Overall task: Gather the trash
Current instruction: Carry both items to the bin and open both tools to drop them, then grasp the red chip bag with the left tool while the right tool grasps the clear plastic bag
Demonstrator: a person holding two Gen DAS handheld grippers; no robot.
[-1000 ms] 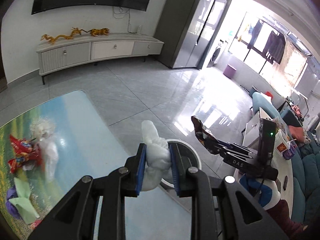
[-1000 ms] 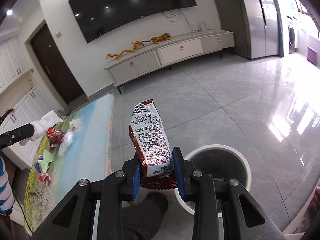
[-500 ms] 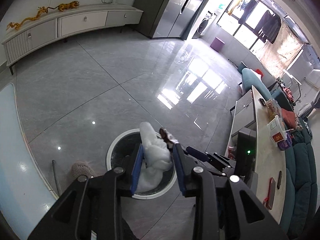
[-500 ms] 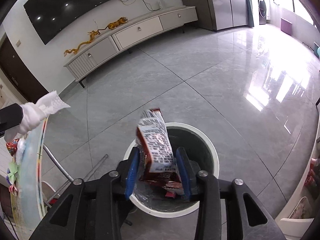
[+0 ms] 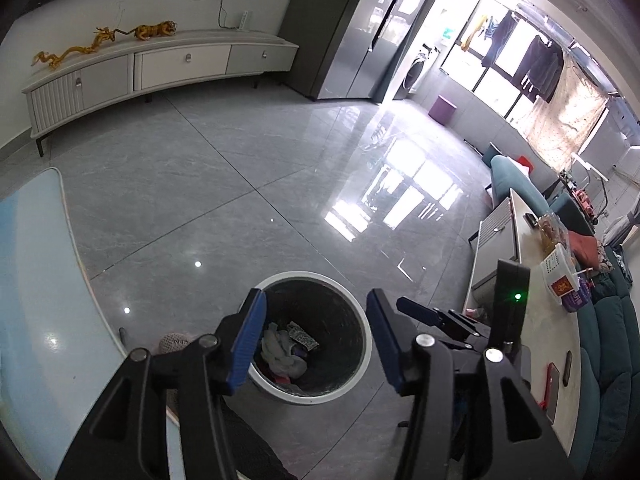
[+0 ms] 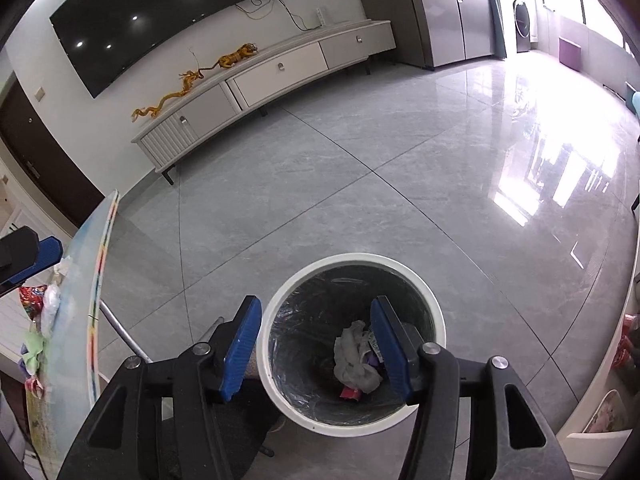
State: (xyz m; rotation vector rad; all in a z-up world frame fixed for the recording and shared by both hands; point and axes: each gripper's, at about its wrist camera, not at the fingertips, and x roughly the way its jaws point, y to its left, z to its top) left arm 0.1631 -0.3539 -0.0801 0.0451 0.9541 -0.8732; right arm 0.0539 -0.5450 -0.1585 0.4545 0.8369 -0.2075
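A round white trash bin (image 5: 356, 376) with a dark liner stands on the grey floor below both grippers; it also shows in the right wrist view (image 6: 280, 384). Inside it lie a crumpled white tissue (image 5: 280, 354) (image 6: 354, 354) and a printed snack wrapper (image 5: 302, 334). My left gripper (image 5: 314, 336) is open and empty above the bin. My right gripper (image 6: 316, 344) is open and empty above the bin; it also shows in the left wrist view (image 5: 436, 318). More trash (image 6: 38, 320) lies on the table at the far left.
The table with a printed landscape cover (image 5: 36, 300) (image 6: 76, 312) is to the left of the bin. A long white TV cabinet (image 5: 160, 68) stands at the far wall. A pale low table (image 5: 532, 280) and a teal sofa (image 5: 608, 360) are on the right.
Both grippers have opened over the bin. The white tissue left the left gripper and the snack wrapper left the right gripper; both now lie inside the bin.
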